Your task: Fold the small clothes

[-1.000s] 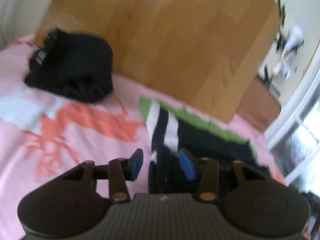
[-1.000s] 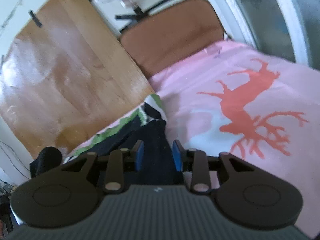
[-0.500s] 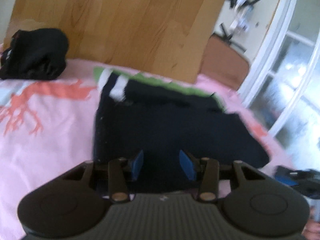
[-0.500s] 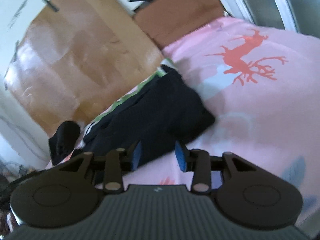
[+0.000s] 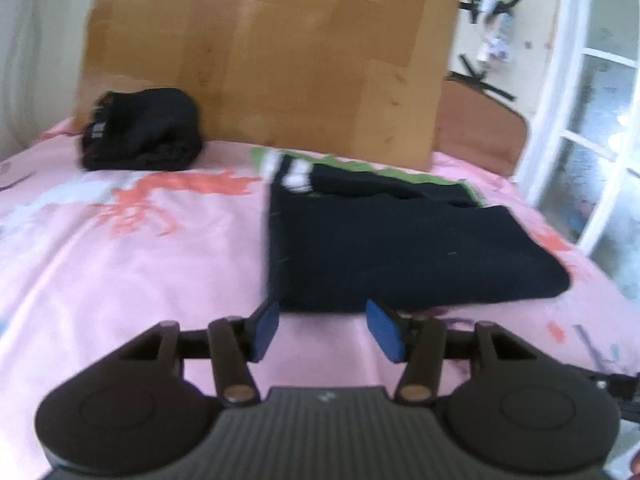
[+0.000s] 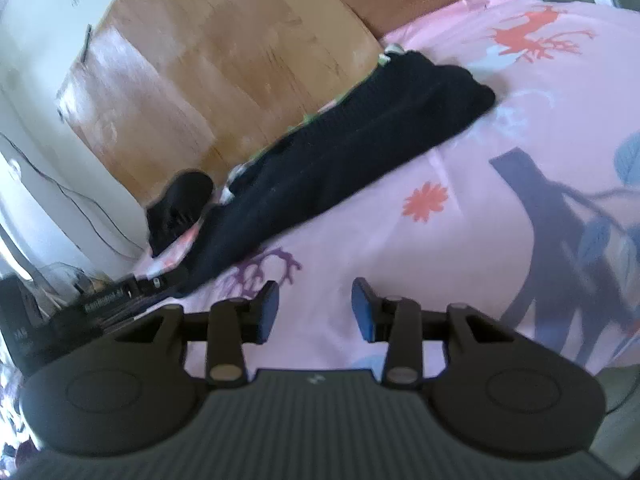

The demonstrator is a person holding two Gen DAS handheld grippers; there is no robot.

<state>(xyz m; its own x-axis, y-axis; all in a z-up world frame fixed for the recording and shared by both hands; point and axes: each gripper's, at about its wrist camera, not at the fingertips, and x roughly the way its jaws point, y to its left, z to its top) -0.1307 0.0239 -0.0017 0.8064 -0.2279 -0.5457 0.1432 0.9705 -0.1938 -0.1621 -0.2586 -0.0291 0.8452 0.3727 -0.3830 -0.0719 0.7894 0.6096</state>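
A dark navy garment with white stripes and a green edge lies folded flat on the pink bedsheet; it also shows in the right wrist view. My left gripper is open and empty, just in front of the garment's near edge. My right gripper is open and empty over bare sheet, well back from the garment.
A folded black pile sits at the back left against a wooden board, also seen in the right wrist view. A white-framed window is on the right. Dark gear lies off the bed's left edge.
Both grippers have pulled back from the garment, which now lies folded and free on the sheet. Both jaws stand open and clear of the cloth.
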